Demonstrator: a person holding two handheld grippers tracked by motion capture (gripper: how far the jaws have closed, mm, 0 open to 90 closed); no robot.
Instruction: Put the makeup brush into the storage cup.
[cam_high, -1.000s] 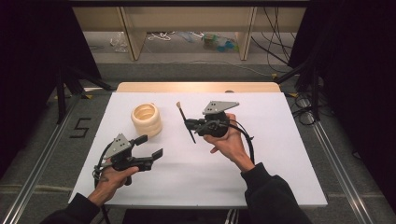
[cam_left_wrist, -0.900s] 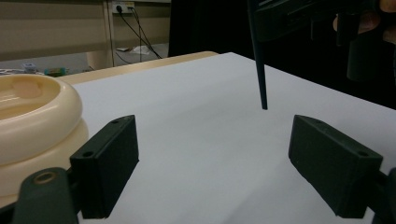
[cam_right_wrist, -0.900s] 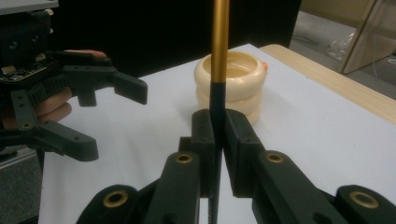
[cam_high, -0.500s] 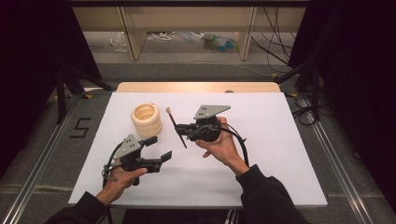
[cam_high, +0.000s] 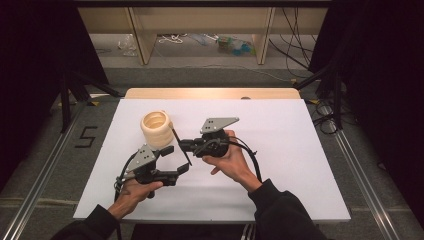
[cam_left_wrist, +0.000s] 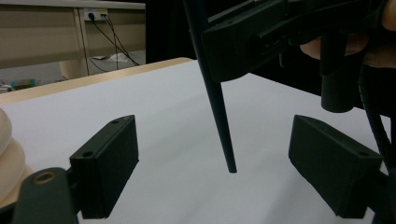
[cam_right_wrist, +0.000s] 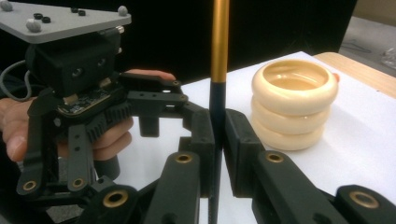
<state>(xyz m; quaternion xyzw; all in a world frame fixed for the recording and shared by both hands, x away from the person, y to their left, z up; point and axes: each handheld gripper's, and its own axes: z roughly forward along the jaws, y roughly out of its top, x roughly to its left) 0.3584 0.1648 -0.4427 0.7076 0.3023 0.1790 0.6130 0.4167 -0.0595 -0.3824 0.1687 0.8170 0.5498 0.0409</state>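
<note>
Clamped together on a slender dark stick with a gold-coloured upper section, the jaws of the right gripper hold it crosswise, so that one end stands above the pads and the other hangs below them. The pinch sits on the dark part just under the gold section, which leaves the tapered lower tip free. That tip hangs between the jaws of the left gripper, which stand wide apart and touch nothing; the stick is roughly midway between the two pads, clear of both. This arrangement suits a handover: the open pair appears set to receive the lower end while the closed pair keeps it steady.

Beyond the clamped jaws and to their side stands a cream ribbed holder of three stacked rings, open at the top, upright on the surface and well apart from the stick. It is probably the stick's destination.

The work surface is a white tabletop with a pale wooden strip along its far edge. Dark curtains flank the area; wooden shelving and loose cables lie on the floor beyond.
</note>
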